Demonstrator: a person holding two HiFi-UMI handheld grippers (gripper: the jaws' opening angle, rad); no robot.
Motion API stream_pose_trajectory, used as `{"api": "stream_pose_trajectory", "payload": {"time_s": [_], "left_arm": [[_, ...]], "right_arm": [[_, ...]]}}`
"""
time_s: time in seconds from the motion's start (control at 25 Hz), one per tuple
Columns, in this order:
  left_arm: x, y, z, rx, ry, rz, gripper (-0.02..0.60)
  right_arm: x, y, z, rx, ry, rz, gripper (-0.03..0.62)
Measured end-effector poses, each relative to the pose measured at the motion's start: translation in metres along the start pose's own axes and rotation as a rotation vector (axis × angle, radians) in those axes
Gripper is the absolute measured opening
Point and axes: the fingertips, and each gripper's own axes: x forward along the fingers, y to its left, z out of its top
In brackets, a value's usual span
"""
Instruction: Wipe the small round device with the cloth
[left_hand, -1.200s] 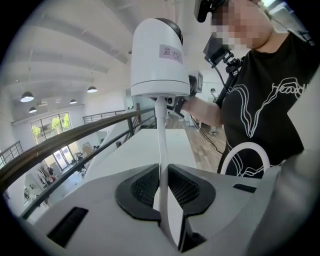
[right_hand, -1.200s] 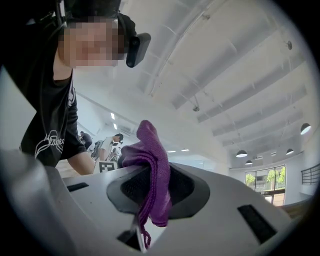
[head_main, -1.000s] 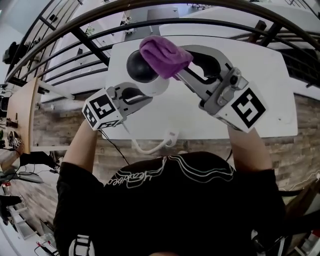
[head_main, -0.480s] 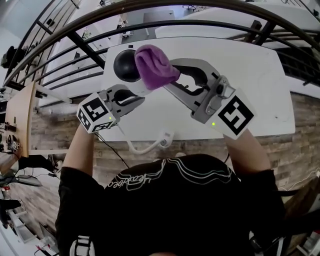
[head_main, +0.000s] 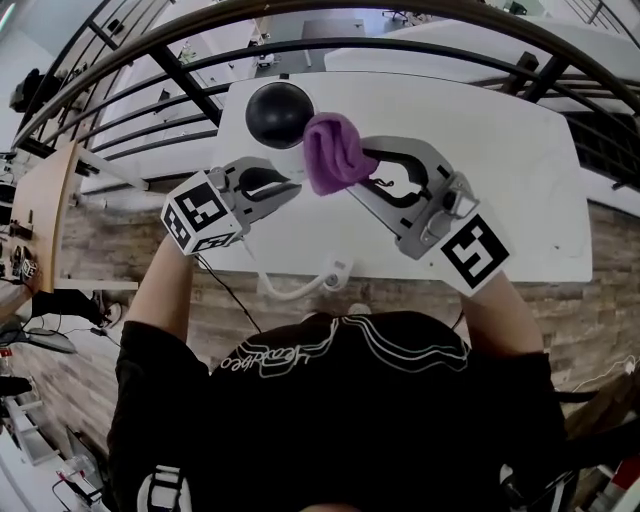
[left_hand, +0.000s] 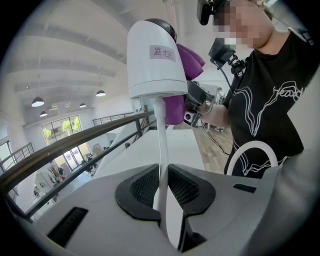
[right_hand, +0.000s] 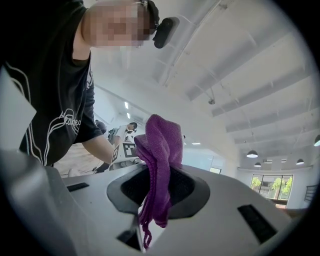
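From the head view, the small round device (head_main: 281, 118) sits over the far half of the white table (head_main: 500, 150), its black dome facing up. The purple cloth (head_main: 335, 152) is bunched against the device's right side, touching it just below the dome. The left gripper (head_main: 283, 187) reaches in from the near left of the device, and the right gripper (head_main: 362, 170) comes in from the device's right with the cloth at its tip. A white cable (head_main: 296, 293) lies on the table on the person's side of the device, near the table edge. A dark railing (head_main: 180, 75) runs beyond the device.

In the left gripper view, the device (left_hand: 155, 65) stands upright above the jaws, with the ceiling behind it. A thin white stem (left_hand: 162, 145) runs down from its body, and the left gripper (left_hand: 162, 192) is clamped on that stem with both pads tight against it. The cloth (left_hand: 191, 56) presses on the device's far right side. A person in a black shirt (left_hand: 265, 90) stands to the right of the device.

In the right gripper view, the right gripper (right_hand: 159, 192) is closed on the cloth (right_hand: 162, 145), which sticks up from the jaws in a folded wad and hangs down below them. The device itself cannot be made out here.
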Motion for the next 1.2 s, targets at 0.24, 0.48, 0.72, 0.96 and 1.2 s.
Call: {"api": "stream_pose_trajectory", "payload": {"time_s": [0.24,0.48,0.72,0.96,1.2], "left_arm": [[0.001,0.006,0.002,-0.001,-0.003,0.021,0.060],[0.000,0.004,0.000,-0.008,-0.008,0.044,0.060],[0.005,0.006,-0.001,0.003,-0.011,0.051,0.060],[0.001,0.002,-0.002,0.009,-0.012,0.039,0.060],[-0.001,0.002,0.001,0.028,-0.015,0.037,0.060]], "right_arm": [[0.000,0.005,-0.011,-0.039,0.032,0.023,0.072],[0.000,0.014,-0.023,-0.073,0.072,0.047,0.072],[-0.005,0.017,-0.044,-0.084,0.107,0.069,0.072],[-0.009,0.027,-0.064,-0.155,0.175,0.109,0.072],[-0.025,0.004,-0.070,0.007,0.173,0.040,0.072]]}}
